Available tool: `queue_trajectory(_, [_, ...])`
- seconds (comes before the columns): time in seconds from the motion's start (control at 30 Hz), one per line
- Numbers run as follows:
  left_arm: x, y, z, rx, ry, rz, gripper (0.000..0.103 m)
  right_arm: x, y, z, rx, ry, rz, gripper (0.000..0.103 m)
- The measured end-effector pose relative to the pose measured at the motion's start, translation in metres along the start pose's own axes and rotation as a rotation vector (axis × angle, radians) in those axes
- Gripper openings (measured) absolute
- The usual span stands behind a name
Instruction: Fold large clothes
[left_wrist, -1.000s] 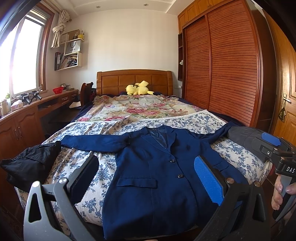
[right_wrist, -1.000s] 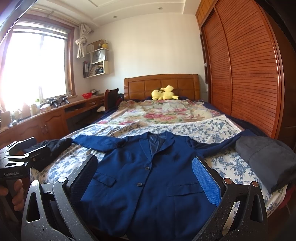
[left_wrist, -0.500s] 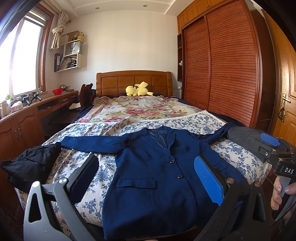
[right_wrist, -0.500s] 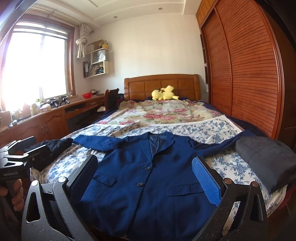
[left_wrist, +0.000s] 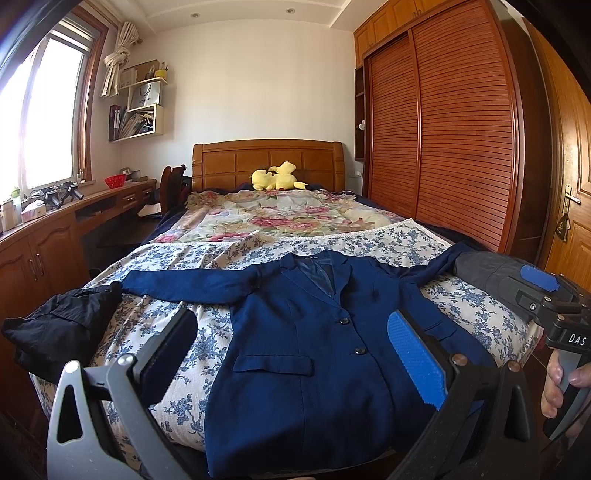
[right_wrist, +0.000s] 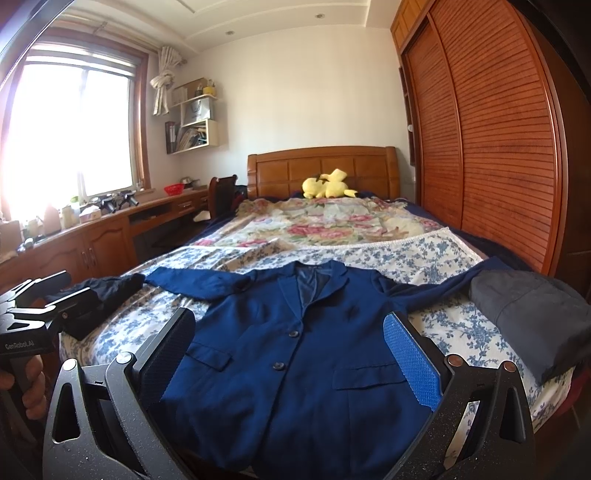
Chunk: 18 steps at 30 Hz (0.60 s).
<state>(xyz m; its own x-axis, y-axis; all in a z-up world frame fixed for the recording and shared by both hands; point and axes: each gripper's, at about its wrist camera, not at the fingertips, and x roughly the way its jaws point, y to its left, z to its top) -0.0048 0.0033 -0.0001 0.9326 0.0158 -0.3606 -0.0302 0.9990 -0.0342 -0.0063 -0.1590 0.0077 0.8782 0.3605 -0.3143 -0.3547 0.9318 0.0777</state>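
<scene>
A navy blue blazer (left_wrist: 314, 332) lies flat and buttoned on the bed, collar away from me, both sleeves spread out sideways; it shows again in the right wrist view (right_wrist: 295, 350). My left gripper (left_wrist: 291, 347) hovers open over the blazer's lower left part, holding nothing. My right gripper (right_wrist: 290, 350) hovers open over the blazer's lower front, also empty. The right gripper's body (left_wrist: 554, 306) and a hand show at the right edge of the left wrist view.
A black garment (left_wrist: 62, 328) lies at the bed's left edge and a grey one (right_wrist: 532, 317) at its right edge. A yellow plush toy (left_wrist: 275, 177) rests by the headboard. A wooden desk (left_wrist: 44, 236) runs along the left, a wardrobe (left_wrist: 458, 140) along the right.
Both grippers have stayed nearly still and open. The left wrist view has shifted very slightly. The blazer has not moved.
</scene>
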Motion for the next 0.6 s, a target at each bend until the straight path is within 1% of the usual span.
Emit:
queue_trajectory(0.43, [0.006, 0.007, -0.005, -0.012, 0.012, 0.009, 0.103, 0.0, 0.001, 0.0, -0.001, 0.002, -0.001, 0.103])
queue_trajectory(0.6, [0.021, 0.014, -0.011, -0.01, 0.039, 0.04, 0.103, 0.006, 0.001, -0.004, -0.007, 0.014, 0.006, 0.103])
